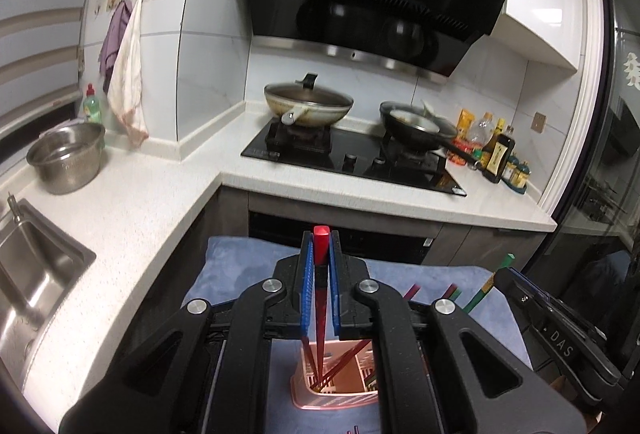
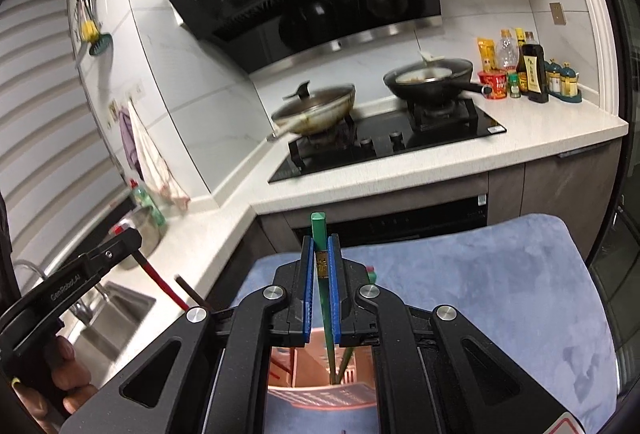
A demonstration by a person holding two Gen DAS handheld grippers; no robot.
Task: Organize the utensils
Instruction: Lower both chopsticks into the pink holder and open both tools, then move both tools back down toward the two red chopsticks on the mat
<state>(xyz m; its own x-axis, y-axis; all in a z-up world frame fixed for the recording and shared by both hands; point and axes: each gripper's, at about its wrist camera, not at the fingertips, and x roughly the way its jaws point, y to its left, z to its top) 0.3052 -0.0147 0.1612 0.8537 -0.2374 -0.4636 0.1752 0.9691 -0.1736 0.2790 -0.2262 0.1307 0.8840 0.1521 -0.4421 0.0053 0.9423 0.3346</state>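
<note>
The left gripper (image 1: 320,258) is clamped on a red chopstick (image 1: 321,298) whose tip sits in the left compartment of the pink holder (image 1: 340,390). To the right, the right gripper (image 2: 320,266) pinches a green chopstick (image 2: 325,298), its tip in the holder's right side. The step looks like sorting by colour; next, each needs releasing. The holder stands on a blue towel (image 2: 500,294) near the far stove (image 1: 352,158).

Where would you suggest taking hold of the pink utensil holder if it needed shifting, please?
Grip the pink utensil holder by its near wall, coming down from above at the front edge. It stands upright and open-topped on the blue cloth, and chopsticks crowd its inside: the red chopstick held by the left gripper and the green chopstick in the right gripper.
</note>
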